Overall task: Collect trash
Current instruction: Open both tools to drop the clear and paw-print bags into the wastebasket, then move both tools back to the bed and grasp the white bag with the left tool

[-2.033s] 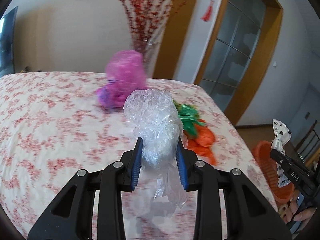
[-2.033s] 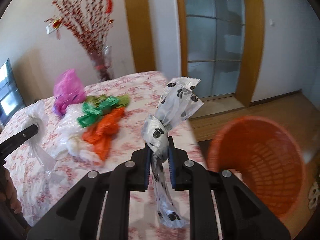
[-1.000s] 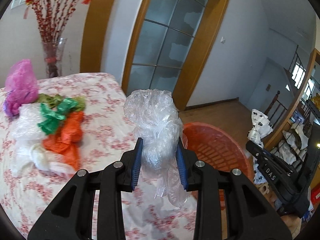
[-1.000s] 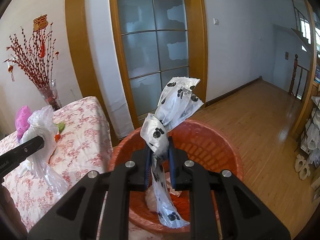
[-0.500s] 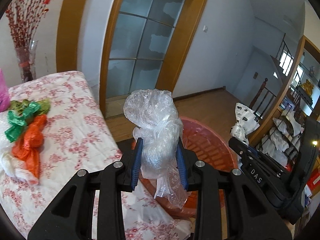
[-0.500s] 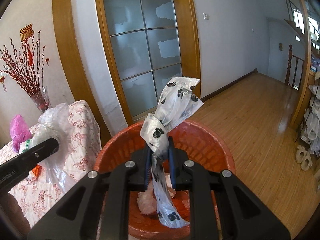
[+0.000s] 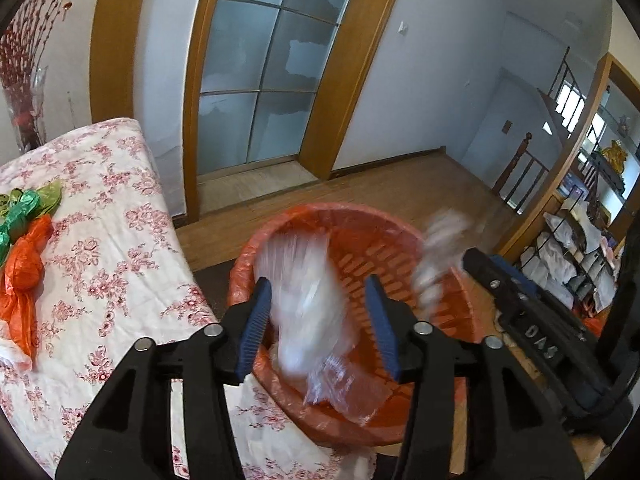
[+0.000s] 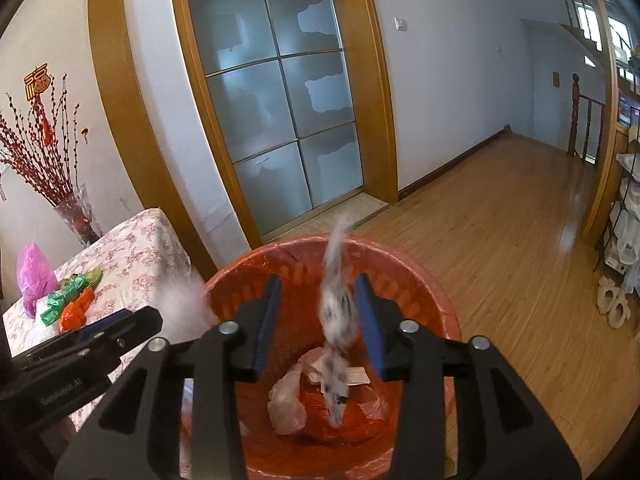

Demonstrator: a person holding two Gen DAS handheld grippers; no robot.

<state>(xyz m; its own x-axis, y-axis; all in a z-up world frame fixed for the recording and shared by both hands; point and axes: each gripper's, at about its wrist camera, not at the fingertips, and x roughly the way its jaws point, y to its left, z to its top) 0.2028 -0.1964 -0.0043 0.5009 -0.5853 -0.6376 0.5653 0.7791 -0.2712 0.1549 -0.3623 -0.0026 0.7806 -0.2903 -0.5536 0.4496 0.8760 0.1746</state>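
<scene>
Below us, the orange basket (image 8: 432, 292) sits on the floor beside the floral-cloth table (image 7: 120, 248). Our left gripper (image 7: 318, 320) has its jaws spread, the clear plastic bag (image 7: 308, 312) blurred between them over the basket. Our right gripper (image 8: 318, 320) is likewise released around the paw-print bag (image 8: 336, 320).

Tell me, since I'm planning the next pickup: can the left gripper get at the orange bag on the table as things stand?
Probably yes: the left gripper is open, and nothing covers the orange bag on the table.
</scene>
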